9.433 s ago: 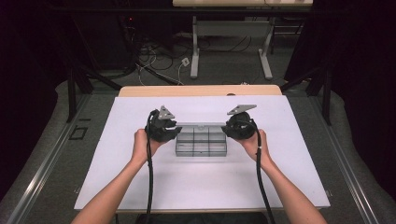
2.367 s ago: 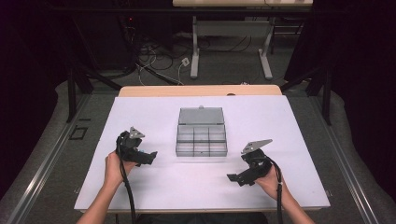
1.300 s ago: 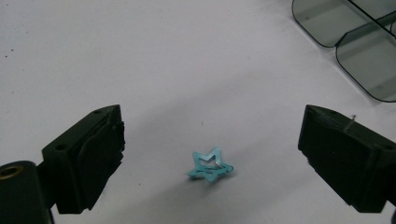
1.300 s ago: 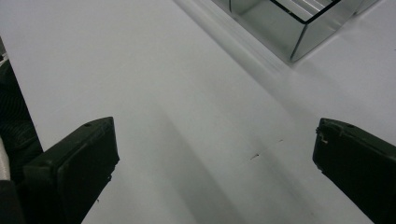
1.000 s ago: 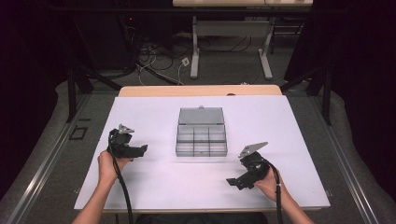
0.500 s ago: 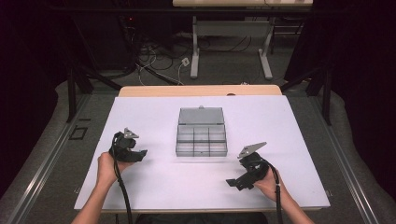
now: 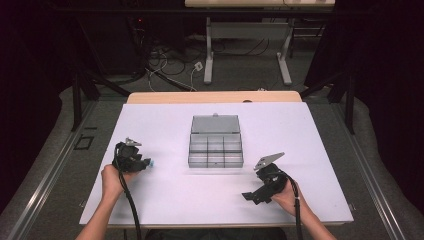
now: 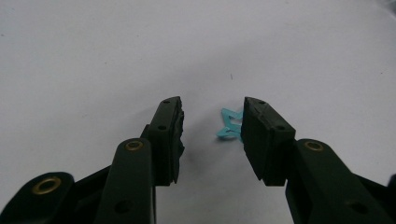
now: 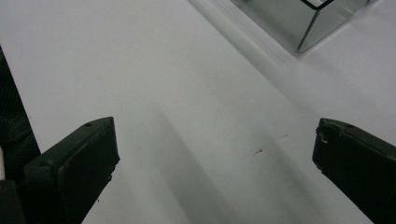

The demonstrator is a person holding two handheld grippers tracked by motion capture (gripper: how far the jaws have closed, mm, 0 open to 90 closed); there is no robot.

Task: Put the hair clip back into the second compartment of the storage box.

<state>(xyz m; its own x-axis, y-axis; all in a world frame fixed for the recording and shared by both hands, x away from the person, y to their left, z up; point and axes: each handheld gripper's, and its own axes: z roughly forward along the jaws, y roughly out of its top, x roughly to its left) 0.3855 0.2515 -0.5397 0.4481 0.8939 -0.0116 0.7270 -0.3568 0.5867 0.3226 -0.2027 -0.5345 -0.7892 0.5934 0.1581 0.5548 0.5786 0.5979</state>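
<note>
White worktop (image 7: pixel 165 125), bare over most of its surface. Near its middle, a clear compartmented box (image 7: pixel 216 148) with lid laid open at the far side. Well apart from the box, toward the near right edge, right tool (image 7: pixel 250 196) held in the right hand (image 7: pixel 287 197), low over the sheet, jaws spread wide with nothing between them; a corner of the box seen beyond them in the right gripper view. At the left side, left tool (image 7: pixel 145 163) in the left hand (image 7: pixel 113 180), jaws partly open. Just beside the inner face of one jaw, a small light-blue piece (image 8: pixel 229 125) lying on the sheet, not gripped.
</note>
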